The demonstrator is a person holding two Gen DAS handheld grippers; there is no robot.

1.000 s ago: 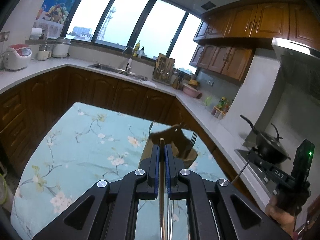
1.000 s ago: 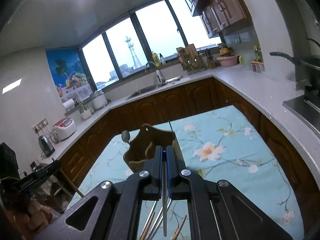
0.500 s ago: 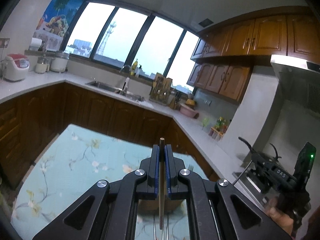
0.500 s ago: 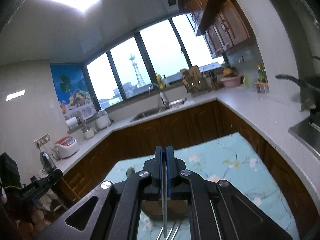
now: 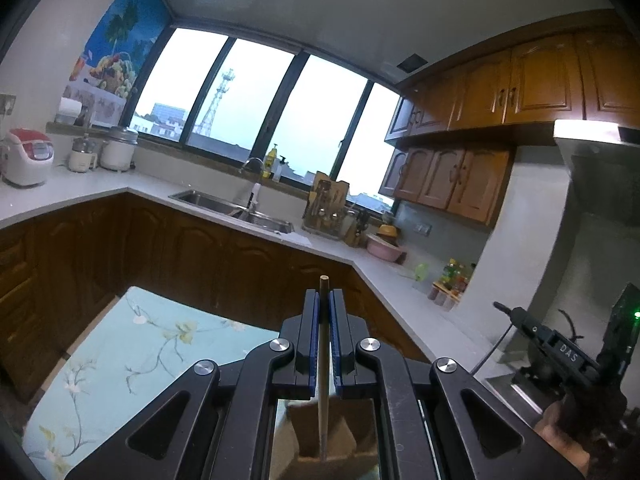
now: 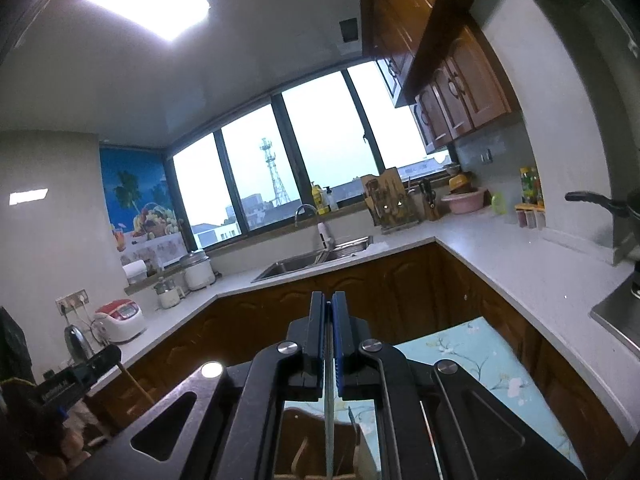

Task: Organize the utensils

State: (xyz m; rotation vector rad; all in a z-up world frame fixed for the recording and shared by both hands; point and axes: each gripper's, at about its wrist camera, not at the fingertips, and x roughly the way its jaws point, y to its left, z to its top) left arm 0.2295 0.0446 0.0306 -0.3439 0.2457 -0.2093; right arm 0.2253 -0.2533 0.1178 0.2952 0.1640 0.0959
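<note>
1. Left gripper: fingers clamped on a wooden chopstick, held upright, its top end clear above the fingertips.
2. Right gripper: fingers clamped on a thin metal utensil; which kind cannot be told.
3. Wooden holder: visible below each gripper through its frame, standing on the floral-clothed table, toward the right edge.
4. Step in hand, as judged: both items are poised over the holder for insertion.
5. Next move calls for a straight descent, lower ends entering the holder's opening, release only once seated.
</note>
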